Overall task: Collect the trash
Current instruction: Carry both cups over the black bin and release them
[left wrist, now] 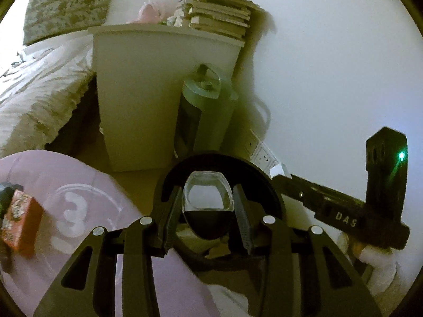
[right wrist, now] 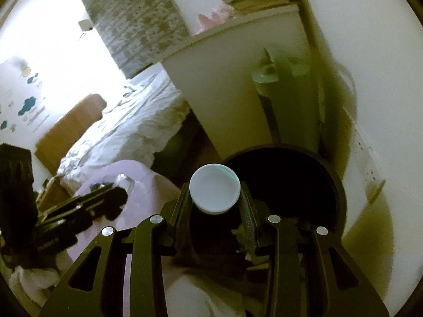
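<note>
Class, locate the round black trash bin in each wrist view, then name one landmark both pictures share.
Left wrist view: the black trash bin sits at lower centre, behind the left gripper.
Right wrist view: the bin sits right of centre, behind the right gripper.
Shared landmark: the white nightstand, just beyond the bin.

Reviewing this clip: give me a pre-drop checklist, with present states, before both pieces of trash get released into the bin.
1. Left tongs grip the clear cup between both pads: ok.
2. Right tongs grip the white cup: ok.
3. Clear cup over the open black bin: ok, its rim rings the cup.
4. White cup over the bin: not ok, it sits at the rim's near left edge.
5. Bin has room: cannot tell; some trash shows inside, the depth is dark.
6. The two tongs stand apart: ok.
</note>
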Demonstrator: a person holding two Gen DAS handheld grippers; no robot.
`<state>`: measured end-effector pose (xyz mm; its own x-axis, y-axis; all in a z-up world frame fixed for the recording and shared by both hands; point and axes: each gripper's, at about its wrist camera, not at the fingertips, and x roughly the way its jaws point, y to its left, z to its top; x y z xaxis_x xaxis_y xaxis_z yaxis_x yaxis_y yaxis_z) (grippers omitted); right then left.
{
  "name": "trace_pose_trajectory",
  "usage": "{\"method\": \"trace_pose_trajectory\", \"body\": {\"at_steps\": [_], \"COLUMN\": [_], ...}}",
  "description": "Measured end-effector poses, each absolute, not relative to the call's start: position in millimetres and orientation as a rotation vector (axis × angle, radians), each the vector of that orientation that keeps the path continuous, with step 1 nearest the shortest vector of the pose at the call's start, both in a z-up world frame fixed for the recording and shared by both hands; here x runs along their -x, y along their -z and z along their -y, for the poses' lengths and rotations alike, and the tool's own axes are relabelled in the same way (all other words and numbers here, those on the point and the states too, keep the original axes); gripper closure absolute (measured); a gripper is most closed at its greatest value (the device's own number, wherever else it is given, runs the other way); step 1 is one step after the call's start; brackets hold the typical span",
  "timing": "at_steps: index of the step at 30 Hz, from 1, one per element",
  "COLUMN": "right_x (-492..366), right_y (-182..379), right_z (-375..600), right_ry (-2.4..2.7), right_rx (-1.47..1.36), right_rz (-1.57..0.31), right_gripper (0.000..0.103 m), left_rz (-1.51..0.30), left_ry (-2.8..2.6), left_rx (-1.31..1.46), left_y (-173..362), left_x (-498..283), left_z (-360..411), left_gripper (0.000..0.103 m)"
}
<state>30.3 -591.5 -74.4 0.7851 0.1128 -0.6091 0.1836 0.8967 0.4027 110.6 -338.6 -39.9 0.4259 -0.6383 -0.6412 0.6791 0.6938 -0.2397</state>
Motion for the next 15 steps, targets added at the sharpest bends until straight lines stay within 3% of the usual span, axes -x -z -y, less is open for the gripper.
{"method": "trace_pose_trajectory", "body": {"at_steps": [15], "right_x": [-35.6], "right_y": [129.3], "right_z": [633.3], "right_ry": [0.115], "right_rx": [-0.538], "right_rz": [-0.760], "right_gripper": [0.066], "left_rz": [-0.872], "left_ry": [0.867], "left_rx": [-0.120], "left_y": [74.5], "left_x": [-127.3], "left_z": [385.7], "left_gripper": [0.063]}}
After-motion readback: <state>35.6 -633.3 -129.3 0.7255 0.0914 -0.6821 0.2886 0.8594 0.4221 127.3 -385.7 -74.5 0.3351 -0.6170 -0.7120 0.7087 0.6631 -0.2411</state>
